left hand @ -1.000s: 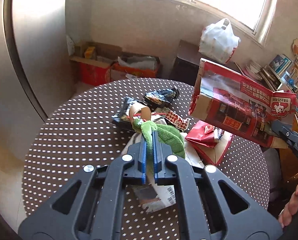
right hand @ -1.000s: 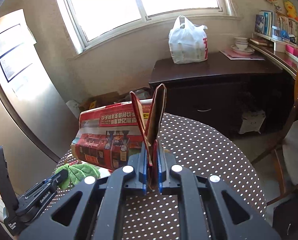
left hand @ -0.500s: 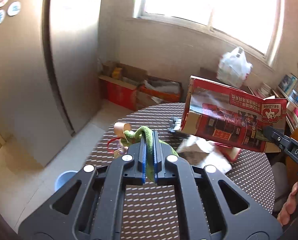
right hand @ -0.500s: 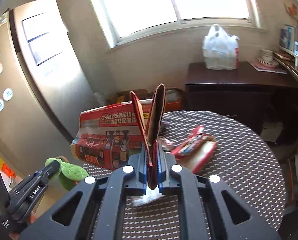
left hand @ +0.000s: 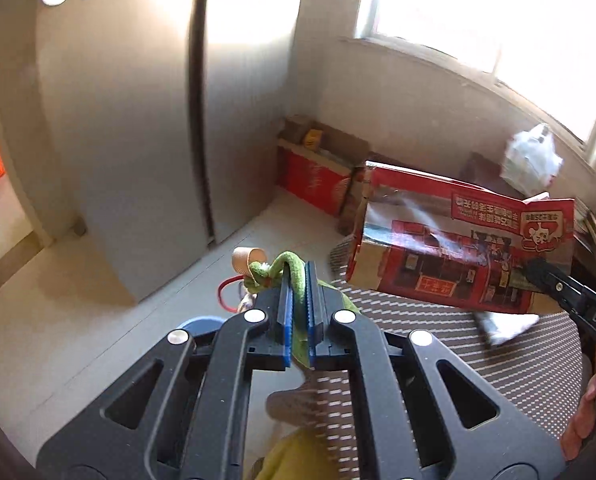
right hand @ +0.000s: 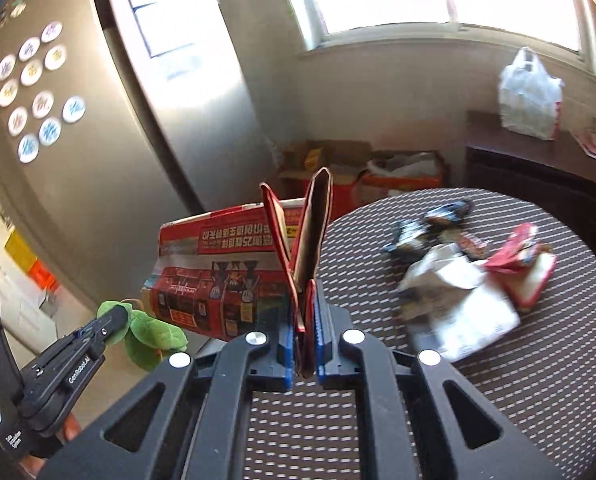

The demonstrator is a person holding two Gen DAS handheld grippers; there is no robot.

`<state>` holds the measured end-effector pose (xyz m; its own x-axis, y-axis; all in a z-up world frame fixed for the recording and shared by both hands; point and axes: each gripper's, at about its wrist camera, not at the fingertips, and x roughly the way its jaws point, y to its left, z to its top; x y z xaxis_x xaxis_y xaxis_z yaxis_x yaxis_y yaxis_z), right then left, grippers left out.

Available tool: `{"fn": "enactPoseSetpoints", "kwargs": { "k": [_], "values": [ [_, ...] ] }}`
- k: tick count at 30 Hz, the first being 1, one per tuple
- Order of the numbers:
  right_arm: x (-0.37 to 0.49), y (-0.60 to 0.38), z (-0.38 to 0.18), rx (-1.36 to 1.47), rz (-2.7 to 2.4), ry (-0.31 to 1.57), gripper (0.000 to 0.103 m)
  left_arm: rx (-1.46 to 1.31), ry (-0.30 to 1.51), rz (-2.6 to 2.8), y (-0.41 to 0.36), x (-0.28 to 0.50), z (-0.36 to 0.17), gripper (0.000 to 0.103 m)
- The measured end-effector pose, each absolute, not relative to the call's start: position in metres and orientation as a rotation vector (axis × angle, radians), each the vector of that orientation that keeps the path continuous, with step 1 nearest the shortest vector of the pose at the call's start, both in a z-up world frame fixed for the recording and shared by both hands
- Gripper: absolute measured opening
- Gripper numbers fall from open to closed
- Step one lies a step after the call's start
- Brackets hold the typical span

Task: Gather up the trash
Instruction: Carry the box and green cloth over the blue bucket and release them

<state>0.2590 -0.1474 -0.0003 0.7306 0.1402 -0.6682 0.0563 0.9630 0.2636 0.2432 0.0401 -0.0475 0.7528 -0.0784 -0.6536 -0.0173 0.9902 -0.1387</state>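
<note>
The left gripper (left hand: 296,280) pinches a green leafy scrap (left hand: 294,276), holding it out past the edge of the round dotted table (right hand: 517,400), above the floor. The right gripper (right hand: 303,304) clamps a flap of a red printed carton (right hand: 218,276), lifted over the table's edge. More wrappers (right hand: 457,280), blurred and hard to identify, lie on the table.

My left gripper (left hand: 296,280) points steeply downward, its jaws clamped tight with green material pinched between the blue pads. My right gripper (right hand: 305,300) tilts down alike, jaws closed hard on red cardboard. Fingertips of my right hand (left hand: 583,420) show behind it.
</note>
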Motion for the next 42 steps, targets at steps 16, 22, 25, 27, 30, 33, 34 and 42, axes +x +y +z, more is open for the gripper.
{"fn": "enactPoseSetpoints", "kwargs": {
  "k": [16,22,25,27,30,33,34,42],
  "values": [
    [0.308,-0.034,-0.051,0.166,0.098,0.896,0.009,-0.206,0.884,0.068,0.146,0.288,-0.126,0.013],
    [0.33,-0.009,-0.073,0.142,0.083,0.955,0.009,-0.208,0.925,0.17,0.181,0.302,-0.154,0.071],
    [0.339,0.009,-0.085,0.118,0.088,0.979,0.009,-0.219,0.931,0.188,0.197,0.304,-0.16,0.071],
    [0.344,0.023,-0.094,0.095,0.092,0.994,0.009,-0.215,0.933,0.207,0.206,0.303,-0.163,0.071],
    [0.352,0.049,-0.112,0.054,0.097,1.028,0.009,-0.224,0.929,0.226,0.221,0.295,-0.164,0.071],
    [0.36,0.073,-0.134,0.016,0.109,1.077,0.009,-0.223,0.932,0.265,0.24,0.284,-0.166,0.071],
    [0.361,0.081,-0.142,0.004,0.109,1.092,0.009,-0.226,0.934,0.278,0.247,0.282,-0.167,0.071],
    [0.367,0.133,-0.178,-0.109,0.199,1.165,0.071,-0.219,0.961,0.362,0.275,0.257,-0.181,0.072]
  ]
}}
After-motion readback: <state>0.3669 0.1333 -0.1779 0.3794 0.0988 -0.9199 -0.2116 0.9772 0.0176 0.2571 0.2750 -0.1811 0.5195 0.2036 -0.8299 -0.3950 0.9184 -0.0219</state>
